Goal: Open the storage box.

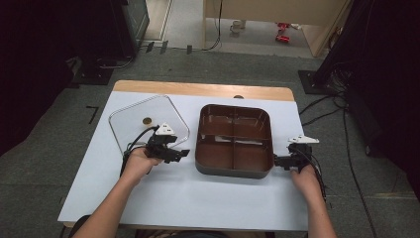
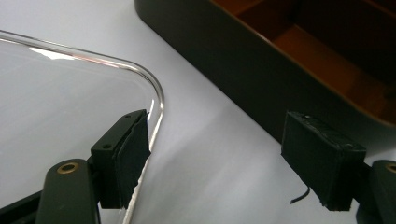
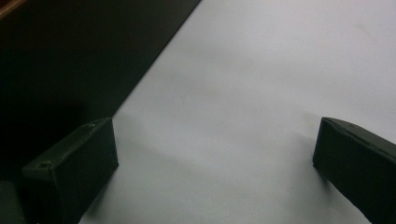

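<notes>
A: Where is the clear lid [image 1: 148, 123] on the table [image 1: 198, 198]?

B: It lies flat on the white sheet, in the far left part of the table, just beside the brown tray [image 1: 234, 171], which stands in the middle toward the far edge.

A: And the left gripper [image 1: 181, 153]?

B: It is at the near right corner of the lid. In the left gripper view its jaws stand wide; one pad [image 2: 126, 156] is touching the lid rim [image 2: 156, 100], the other pad [image 2: 322, 158] is close to the dark wall of the tray [image 2: 224, 60]. Nothing is held.

A: The right gripper [image 1: 278, 161]?

B: It is at the near right corner of the tray, low on the table. Its jaws are also wide, with bare white sheet between them; one jaw is just beside the tray wall [image 3: 84, 56], if it touches I cannot tell
</notes>
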A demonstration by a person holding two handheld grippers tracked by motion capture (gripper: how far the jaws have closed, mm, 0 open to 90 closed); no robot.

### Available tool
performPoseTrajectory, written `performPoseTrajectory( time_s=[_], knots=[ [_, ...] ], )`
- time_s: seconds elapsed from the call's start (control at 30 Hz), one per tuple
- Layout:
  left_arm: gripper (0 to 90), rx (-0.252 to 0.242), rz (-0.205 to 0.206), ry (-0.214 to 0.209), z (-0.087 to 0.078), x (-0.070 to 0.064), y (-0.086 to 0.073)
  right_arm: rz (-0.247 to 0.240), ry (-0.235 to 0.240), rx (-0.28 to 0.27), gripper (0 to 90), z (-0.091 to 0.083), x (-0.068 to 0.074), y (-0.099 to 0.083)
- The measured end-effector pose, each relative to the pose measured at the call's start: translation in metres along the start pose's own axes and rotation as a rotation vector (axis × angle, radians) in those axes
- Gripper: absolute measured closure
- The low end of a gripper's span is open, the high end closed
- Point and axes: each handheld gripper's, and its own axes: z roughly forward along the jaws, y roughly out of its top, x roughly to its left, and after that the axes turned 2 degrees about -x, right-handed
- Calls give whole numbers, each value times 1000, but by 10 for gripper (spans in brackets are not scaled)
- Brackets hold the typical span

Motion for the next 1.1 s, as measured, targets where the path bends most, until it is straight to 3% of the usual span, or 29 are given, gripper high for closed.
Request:
performPoseTrajectory(
  time_s=[0.43, 1.1],
  knots=[
    [235, 98, 35, -25, 19, -4, -7, 0, 0, 0, 0, 0, 0, 0],
    [196, 63, 78, -25, 22, -7, -14, 0, 0, 0, 0, 0, 0, 0]
  ],
)
